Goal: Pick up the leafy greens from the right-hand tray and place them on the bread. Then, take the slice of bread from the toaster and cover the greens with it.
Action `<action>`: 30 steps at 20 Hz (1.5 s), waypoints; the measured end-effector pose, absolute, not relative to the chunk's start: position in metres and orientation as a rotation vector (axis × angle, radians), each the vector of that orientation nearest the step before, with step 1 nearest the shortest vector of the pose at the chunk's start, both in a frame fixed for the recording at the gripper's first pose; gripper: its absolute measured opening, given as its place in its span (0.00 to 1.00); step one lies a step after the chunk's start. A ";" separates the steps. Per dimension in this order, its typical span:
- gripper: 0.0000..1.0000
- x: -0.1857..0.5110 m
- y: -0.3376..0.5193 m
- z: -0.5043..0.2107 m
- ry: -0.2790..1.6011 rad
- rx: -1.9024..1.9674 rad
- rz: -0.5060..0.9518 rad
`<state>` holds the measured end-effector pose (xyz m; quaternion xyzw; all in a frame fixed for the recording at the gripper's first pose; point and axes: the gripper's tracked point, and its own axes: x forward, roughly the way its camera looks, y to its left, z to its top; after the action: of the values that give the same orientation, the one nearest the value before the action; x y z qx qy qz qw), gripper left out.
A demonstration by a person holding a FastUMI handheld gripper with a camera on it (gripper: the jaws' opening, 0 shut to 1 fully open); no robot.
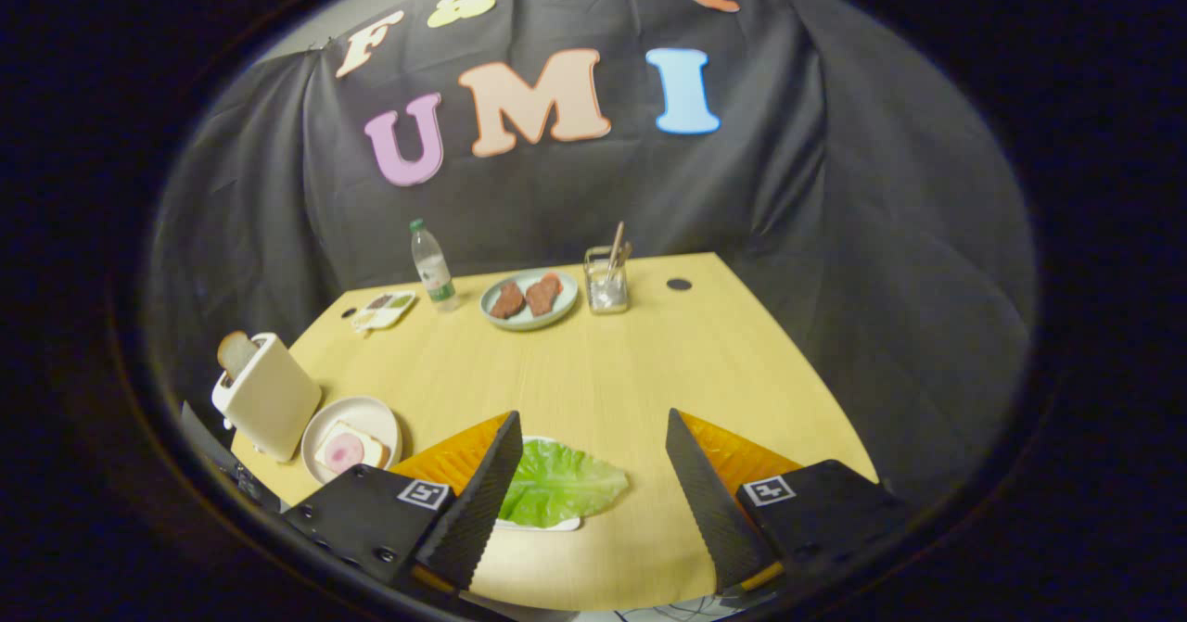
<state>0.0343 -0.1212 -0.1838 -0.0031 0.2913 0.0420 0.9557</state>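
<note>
Leafy greens [556, 485], one big green leaf, lie on a small white tray [547, 525] on the wooden table [603, 372]. The gripper [593, 488] has its two fingers spread wide and holds nothing. The leaf sits low between them, closer to the left finger [473, 501], which covers one end of it. The right finger [709, 501] is apart from the leaf.

Left of the greens is one round white plate [352, 418]. On it lies one slice of bread [350, 450] with one pink round piece on top. Just left of that plate stands one white toaster [269, 395], and one slice of toast [236, 353] sticks up out of it.

Far across the table are one water bottle [432, 270], one pale green plate [529, 299] with two brown pieces of meat on it, one clear cup [607, 284] with sticks in it, and one small dish [384, 311] beside the bottle.
</note>
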 end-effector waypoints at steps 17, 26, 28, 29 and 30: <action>0.85 0.060 -0.129 -0.331 0.995 0.079 0.187; 0.58 0.056 -0.118 -0.342 1.076 0.130 0.205; 0.53 0.055 -0.118 -0.338 1.084 0.149 0.199; 0.46 0.055 -0.117 -0.336 1.088 0.158 0.194; 0.38 0.053 -0.117 -0.337 1.096 0.153 0.182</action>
<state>0.0529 -0.1171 -0.3374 0.0724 0.5199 0.0864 0.8468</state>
